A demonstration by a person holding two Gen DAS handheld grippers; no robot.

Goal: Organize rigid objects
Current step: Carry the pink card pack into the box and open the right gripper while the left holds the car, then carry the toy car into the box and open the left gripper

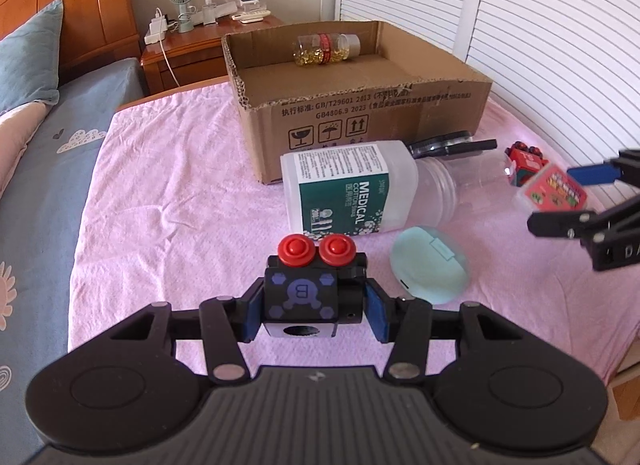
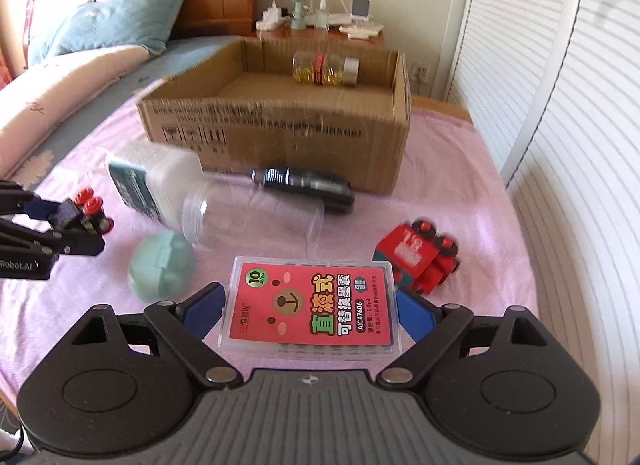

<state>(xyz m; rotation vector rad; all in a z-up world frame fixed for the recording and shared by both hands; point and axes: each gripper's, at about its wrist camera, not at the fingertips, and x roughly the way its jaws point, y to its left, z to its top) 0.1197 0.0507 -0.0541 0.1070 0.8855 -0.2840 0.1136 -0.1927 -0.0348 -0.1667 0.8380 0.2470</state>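
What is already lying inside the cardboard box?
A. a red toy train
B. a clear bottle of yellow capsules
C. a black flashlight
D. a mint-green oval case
B: the clear bottle of yellow capsules lies on its side inside the cardboard box, and nothing else shows in there; the other things are out on the pink cloth.

In the right wrist view the cardboard box's (image 2: 280, 133) front print is smeared by blur, and the red toy train (image 2: 420, 261) at three o'clock is soft. The black item (image 2: 304, 185) behind the clear jar (image 2: 256, 217) is partly hidden. The right claw (image 1: 576, 201) is cut by the left wrist view's three o'clock edge.
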